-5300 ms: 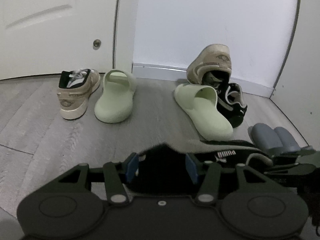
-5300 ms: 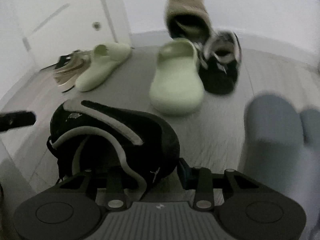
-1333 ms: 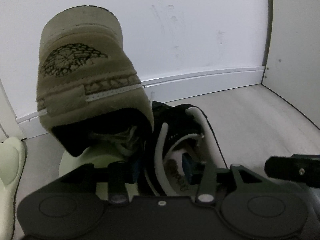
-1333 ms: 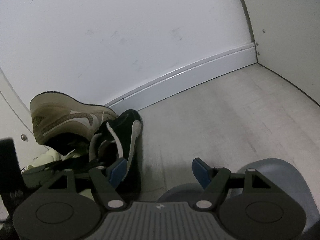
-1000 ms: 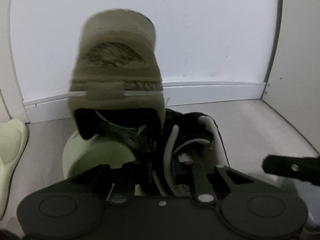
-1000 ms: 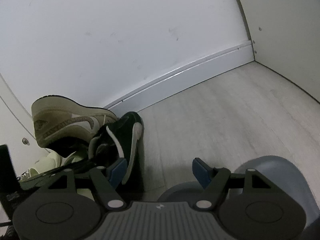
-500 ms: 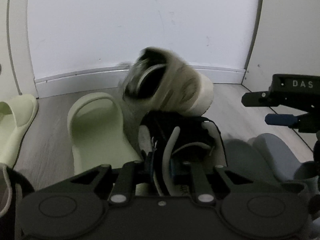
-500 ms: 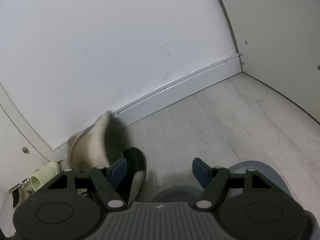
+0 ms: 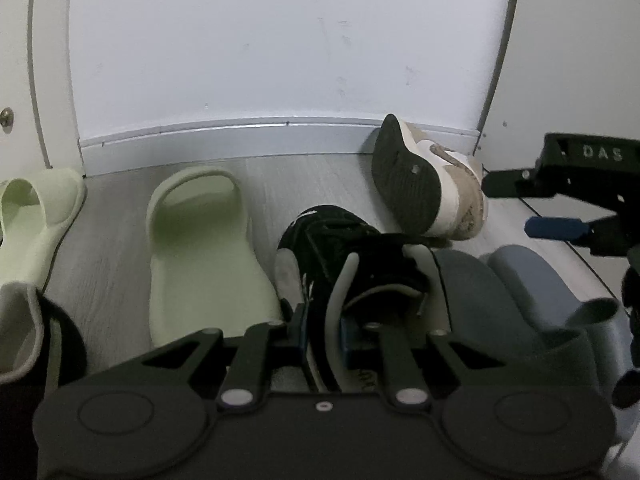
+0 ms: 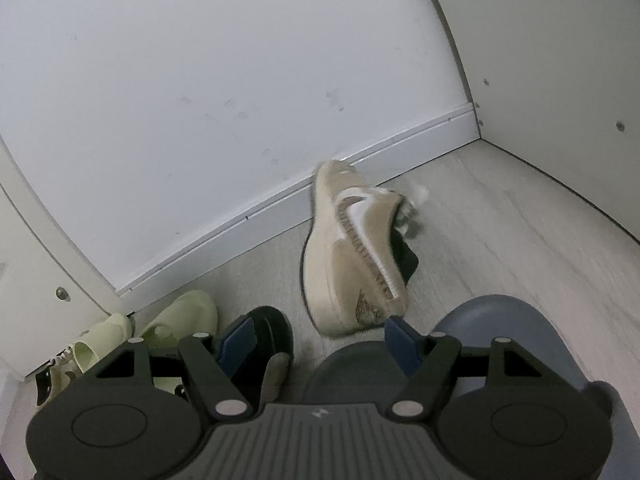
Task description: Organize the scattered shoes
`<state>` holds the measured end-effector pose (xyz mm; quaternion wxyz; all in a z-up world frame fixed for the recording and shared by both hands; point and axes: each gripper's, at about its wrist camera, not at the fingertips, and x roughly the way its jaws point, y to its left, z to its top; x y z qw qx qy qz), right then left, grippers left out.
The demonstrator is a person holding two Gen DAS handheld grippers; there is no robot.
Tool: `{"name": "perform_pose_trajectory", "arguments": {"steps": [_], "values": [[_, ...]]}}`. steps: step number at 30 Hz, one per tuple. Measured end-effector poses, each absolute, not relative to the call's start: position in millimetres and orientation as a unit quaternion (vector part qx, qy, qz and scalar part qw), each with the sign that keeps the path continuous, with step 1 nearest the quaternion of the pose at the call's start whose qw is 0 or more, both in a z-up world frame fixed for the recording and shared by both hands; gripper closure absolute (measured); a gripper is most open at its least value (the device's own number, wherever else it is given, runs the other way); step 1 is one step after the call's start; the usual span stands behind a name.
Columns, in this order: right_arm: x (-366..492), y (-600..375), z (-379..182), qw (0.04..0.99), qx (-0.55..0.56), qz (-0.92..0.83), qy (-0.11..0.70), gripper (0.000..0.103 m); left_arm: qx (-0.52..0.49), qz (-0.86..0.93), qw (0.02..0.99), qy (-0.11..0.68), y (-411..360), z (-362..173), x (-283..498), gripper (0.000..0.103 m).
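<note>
Change since earlier: tan sneaker (image 9: 434,190) tumbled off the pile, landed on its side at 1 o'clock against the baseboard (image 9: 224,142), sole facing the left wrist camera; black sneaker (image 9: 352,264) pulled back from the wall.
Left gripper (image 9: 323,334): nearly closed, pinching the collar of the black sneaker at 6 o'clock.
Right gripper (image 10: 316,338): wide apart, holding nothing, hovering above the grey slides (image 10: 500,332) at 5 o'clock in its own view.
Green slides: one (image 9: 204,248) flat at 10 o'clock of the left view, just beside the black sneaker; its mate (image 9: 36,216) further out at 9 o'clock, well apart.
Other shoes: second dark shoe (image 9: 36,332) cut by the frame at 8 o'clock; second tan sneaker (image 10: 56,376) barely visible at 8 o'clock of the right view.
Done: probably little; grey slides side by side, seemingly paired.
Left: black pair to be joined, tan pair to be righted and reunited, green slides to be closed up.
</note>
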<state>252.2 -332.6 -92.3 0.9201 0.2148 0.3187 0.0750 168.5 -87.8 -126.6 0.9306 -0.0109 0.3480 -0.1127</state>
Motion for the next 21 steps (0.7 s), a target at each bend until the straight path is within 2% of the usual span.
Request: {"name": "perform_pose_trajectory", "arguments": {"steps": [10,21], "values": [[232.3,-325.0,-88.8,0.920,0.208,0.087,0.322,0.029,0.002,-0.136,0.919,0.370,-86.9,-123.2,125.7,0.088],[180.4,-311.3,-81.0,0.913,0.180,0.139,0.339,0.029,0.021,-0.124,0.911,0.392,-48.3,-118.6,71.4,0.088]]}}
